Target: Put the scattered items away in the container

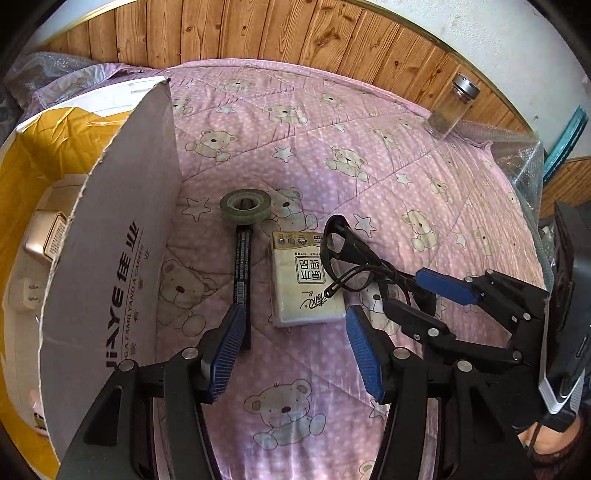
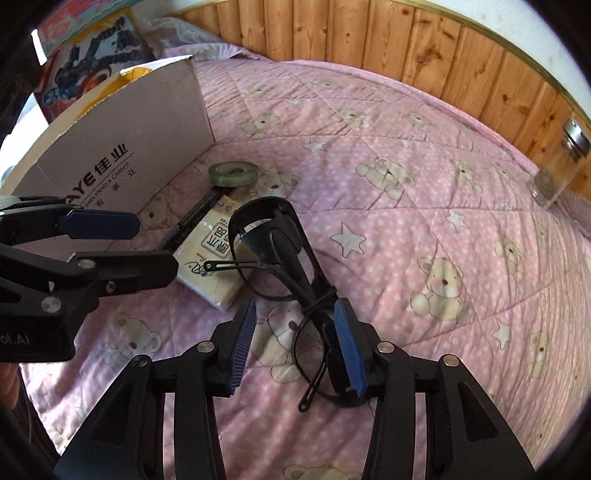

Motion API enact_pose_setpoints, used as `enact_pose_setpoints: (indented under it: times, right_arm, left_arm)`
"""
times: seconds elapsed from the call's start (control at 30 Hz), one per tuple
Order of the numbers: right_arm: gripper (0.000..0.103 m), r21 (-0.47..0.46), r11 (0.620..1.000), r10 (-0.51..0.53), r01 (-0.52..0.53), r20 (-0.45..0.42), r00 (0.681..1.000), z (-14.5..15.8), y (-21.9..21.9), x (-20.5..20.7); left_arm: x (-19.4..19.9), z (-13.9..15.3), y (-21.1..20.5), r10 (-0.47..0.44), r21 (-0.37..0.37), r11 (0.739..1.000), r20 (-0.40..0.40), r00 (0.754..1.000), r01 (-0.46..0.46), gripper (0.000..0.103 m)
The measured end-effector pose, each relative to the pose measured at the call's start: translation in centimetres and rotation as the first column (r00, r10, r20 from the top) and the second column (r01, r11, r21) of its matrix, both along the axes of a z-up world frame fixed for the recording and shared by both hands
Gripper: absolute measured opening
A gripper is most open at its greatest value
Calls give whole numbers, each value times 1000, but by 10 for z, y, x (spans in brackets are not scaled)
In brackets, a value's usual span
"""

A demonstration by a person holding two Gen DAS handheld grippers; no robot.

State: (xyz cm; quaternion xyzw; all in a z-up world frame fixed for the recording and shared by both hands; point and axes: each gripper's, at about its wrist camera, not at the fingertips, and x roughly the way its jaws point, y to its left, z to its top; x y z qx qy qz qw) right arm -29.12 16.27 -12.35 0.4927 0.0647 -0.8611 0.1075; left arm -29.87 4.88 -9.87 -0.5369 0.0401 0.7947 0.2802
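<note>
Left gripper (image 1: 291,343) has its blue-padded jaws spread wide, nothing between them, low over the pink quilted bedspread with bear and star print (image 1: 388,177). Its left finger tip overlaps the near end of a long black flat strip with fine print (image 1: 243,273); contact can't be told.

Right gripper (image 2: 295,345) is also spread apart, straddling the near lens of a pair of black-framed glasses with folded temples (image 2: 280,254). The right pad sits just beside the frame, and whether it touches is unclear; the left pad is clear of it. Not clamped.

Glasses lie on the bedspread, far end overlapping the cream soft tissue pack with printed label (image 1: 304,284). A grey-green roll of tape (image 1: 245,210) lies flat at the far end of the black strip, just left of the tissue pack.

The container, a white cardboard box with yellow lining and black lettering on its side (image 1: 110,236), stands at the left, wall upright, near the strip and tape. A few small items are inside; details unclear.

A clear glass jar with a metal lid (image 1: 452,107) stands upright well apart, at the far right by the wooden wall panelling (image 1: 295,33).
</note>
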Motion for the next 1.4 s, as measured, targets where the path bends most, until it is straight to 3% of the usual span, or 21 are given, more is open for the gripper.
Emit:
enact_pose_setpoints:
  times: [0.13, 0.17, 0.23, 0.37, 0.5, 0.6, 0.67, 0.7, 0.87, 1.2, 1.4]
  right_arm:
    - [48, 4, 1000, 16, -16, 12, 1000, -17, 3, -14]
    - [37, -6, 1000, -10, 10, 28, 1000, -21, 9, -17]
    - [24, -65, 994, -81, 83, 36, 996, -19, 27, -17]
    - [23, -152, 960, -225, 234, 77, 971, -17, 64, -3]
    - [23, -219, 925, -295, 310, 99, 950, -19, 83, 18]
    - [26, -214, 926, -301, 312, 80, 950, -21, 83, 19]
    - [30, -220, 923, -309, 316, 69, 949, -22, 83, 16]
    - [36, -214, 923, -311, 320, 78, 947, -24, 83, 13]
    - [37, -151, 948, -276, 279, 44, 960, -28, 75, 3]
    - [36, -270, 885, -365, 380, 105, 925, -11, 79, 53]
    - [36, -266, 880, -380, 394, 105, 919, -3, 58, 93]
  left_arm:
    - [-8, -11, 11, -11, -12, 1000, 14, 1000, 11, 58]
    - [-9, -14, 14, -15, -16, 1000, 18, 1000, 15, 58]
    - [-10, -20, 21, -25, -21, 999, 20, 999, 26, 58]
    - [-14, -31, 35, -36, -39, 999, 20, 999, 37, 58]
    - [-19, -49, 49, -30, -74, 997, 12, 999, 30, 68]
    - [-13, -53, 64, -57, -132, 990, -84, 995, 46, 70]
    - [-9, -52, 68, -82, -144, 988, -137, 987, 62, 55]
    - [-8, -52, 68, -94, -148, 986, -149, 984, 72, 53]
    - [-6, -47, 54, -102, -120, 989, -109, 989, 89, 52]
    - [39, -17, 30, -100, -58, 994, -75, 992, 96, 52]
    - [64, -7, 16, -96, -29, 995, -49, 994, 94, 52]
